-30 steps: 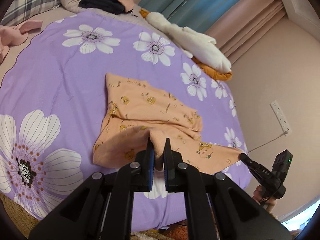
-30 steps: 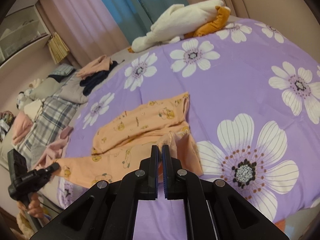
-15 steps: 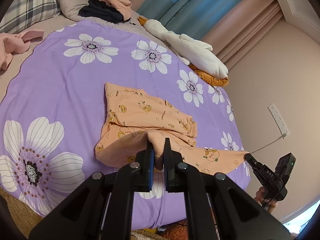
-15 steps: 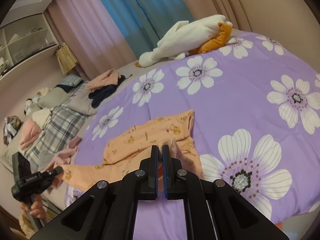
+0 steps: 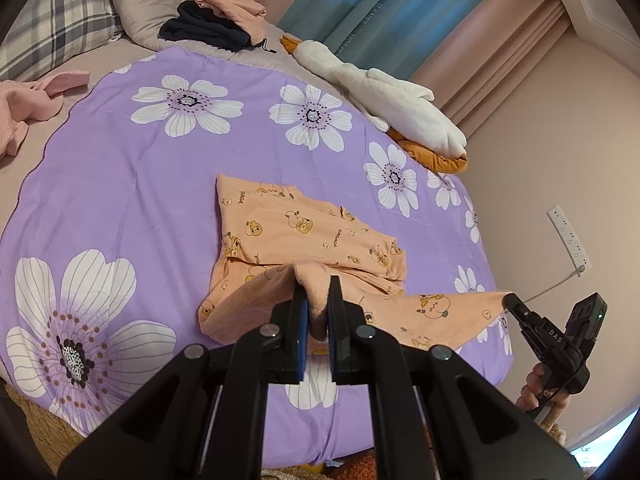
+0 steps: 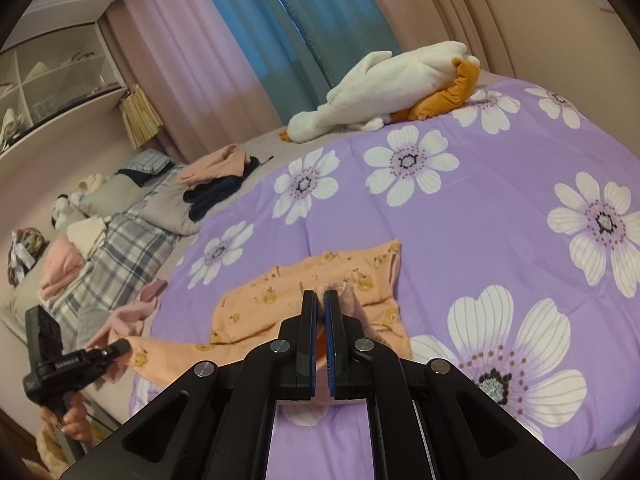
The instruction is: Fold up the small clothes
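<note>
An orange printed small garment point(image 5: 304, 228) lies partly folded on the purple flowered quilt point(image 5: 120, 184). Its near edge is lifted off the bed. My left gripper point(image 5: 316, 300) is shut on a bunched fold of that edge. In the left wrist view, my right gripper point(image 5: 508, 302) pinches the garment's far right corner, and the cloth stretches between the two. In the right wrist view the right gripper point(image 6: 320, 300) is shut on the garment point(image 6: 280, 300). The left gripper point(image 6: 124, 346) holds the stretched end at lower left there.
A white plush goose point(image 5: 384, 96) lies along the quilt's far edge. Dark and peach clothes point(image 5: 216, 20) are piled on a grey pillow beside a plaid pillow point(image 5: 52, 12). A pink garment point(image 5: 24, 96) lies at far left. The wall with a socket strip point(image 5: 568, 236) is close on the right.
The right gripper has risen a little with the cloth, and the bed sits lower in its view. The left gripper keeps its grip and has hardly moved.
</note>
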`<state>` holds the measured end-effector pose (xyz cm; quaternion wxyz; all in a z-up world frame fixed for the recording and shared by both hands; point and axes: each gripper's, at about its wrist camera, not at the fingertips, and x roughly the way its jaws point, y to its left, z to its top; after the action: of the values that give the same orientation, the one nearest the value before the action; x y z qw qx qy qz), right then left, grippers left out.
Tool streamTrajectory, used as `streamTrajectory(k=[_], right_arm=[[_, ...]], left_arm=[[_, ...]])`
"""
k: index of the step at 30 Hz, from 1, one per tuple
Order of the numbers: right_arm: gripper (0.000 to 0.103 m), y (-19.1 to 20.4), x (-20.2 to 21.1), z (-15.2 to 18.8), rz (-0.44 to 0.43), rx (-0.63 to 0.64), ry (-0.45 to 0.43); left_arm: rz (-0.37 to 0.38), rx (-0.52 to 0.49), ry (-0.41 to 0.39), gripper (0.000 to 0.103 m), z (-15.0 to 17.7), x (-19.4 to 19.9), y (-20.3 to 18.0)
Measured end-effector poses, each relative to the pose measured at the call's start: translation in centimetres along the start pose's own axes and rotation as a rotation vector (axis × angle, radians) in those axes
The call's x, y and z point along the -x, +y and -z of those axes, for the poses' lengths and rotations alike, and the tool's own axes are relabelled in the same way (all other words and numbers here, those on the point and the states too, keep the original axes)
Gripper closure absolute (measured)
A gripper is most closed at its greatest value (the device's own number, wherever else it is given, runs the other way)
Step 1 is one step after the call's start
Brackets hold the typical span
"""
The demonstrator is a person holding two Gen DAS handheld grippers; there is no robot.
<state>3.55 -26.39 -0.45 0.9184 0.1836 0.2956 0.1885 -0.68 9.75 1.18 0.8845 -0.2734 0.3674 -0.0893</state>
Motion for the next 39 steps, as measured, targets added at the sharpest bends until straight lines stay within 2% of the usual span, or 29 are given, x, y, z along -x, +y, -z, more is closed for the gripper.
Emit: streamTrajectory(k=[29,39], right_arm=[[0.098,0.1,-3.5,-2.6,0.014,-0.003,0.027],[0.098,-0.6,-7.4,-4.1,0.032,-0.007,0.075]], left_arm=[[-0.024,0.020,0.006,0.096,-2.0,-2.3,1.0],[-0.043,0.036,0.030,0.096,-3.5,-5.0,1.7]])
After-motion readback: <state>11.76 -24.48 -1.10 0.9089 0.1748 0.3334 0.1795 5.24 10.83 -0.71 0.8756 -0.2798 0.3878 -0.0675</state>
